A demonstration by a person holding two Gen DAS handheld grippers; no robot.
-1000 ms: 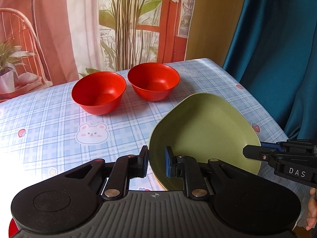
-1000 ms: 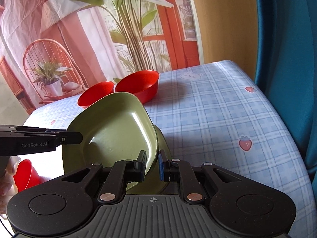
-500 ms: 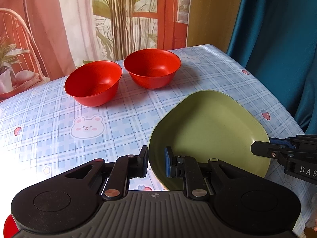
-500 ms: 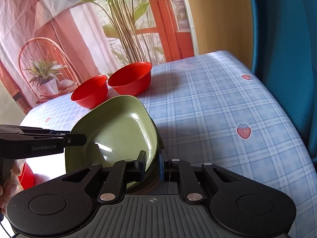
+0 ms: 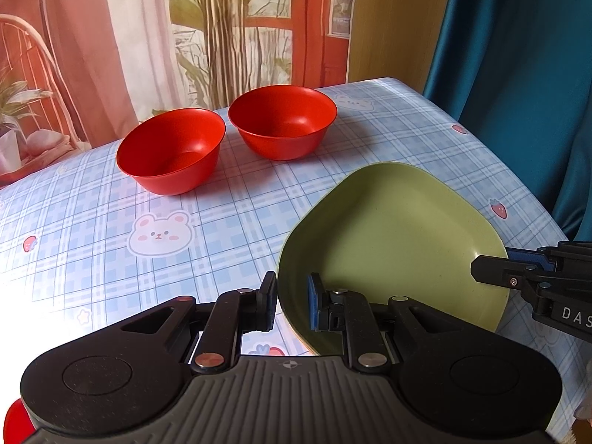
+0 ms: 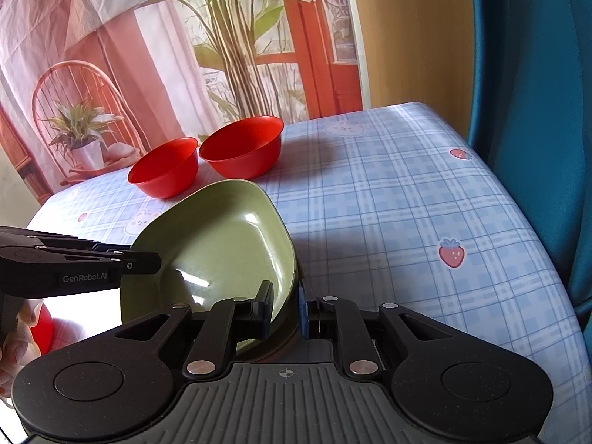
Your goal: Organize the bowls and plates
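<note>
A green squarish plate (image 5: 399, 236) hangs low over the checked tablecloth (image 5: 92, 222), held from both sides. My left gripper (image 5: 291, 288) is shut on its left rim, one pad inside and one outside. My right gripper (image 6: 285, 296) is shut on the opposite rim and shows at the right edge of the left wrist view (image 5: 492, 270). In the right wrist view the plate (image 6: 222, 244) tilts slightly, with the left gripper (image 6: 148, 259) on its far side. Two red bowls (image 5: 170, 151) (image 5: 283, 122) stand side by side at the back of the table.
A third red item (image 6: 42, 329), partly hidden, lies near the table's front left by a hand. A teal curtain (image 5: 518, 74) hangs close along the table's right edge. A printed backdrop (image 5: 222, 18) stands behind the bowls.
The plate has tipped flatter and sits a little lower over the cloth. Both grippers keep their hold on its rims.
</note>
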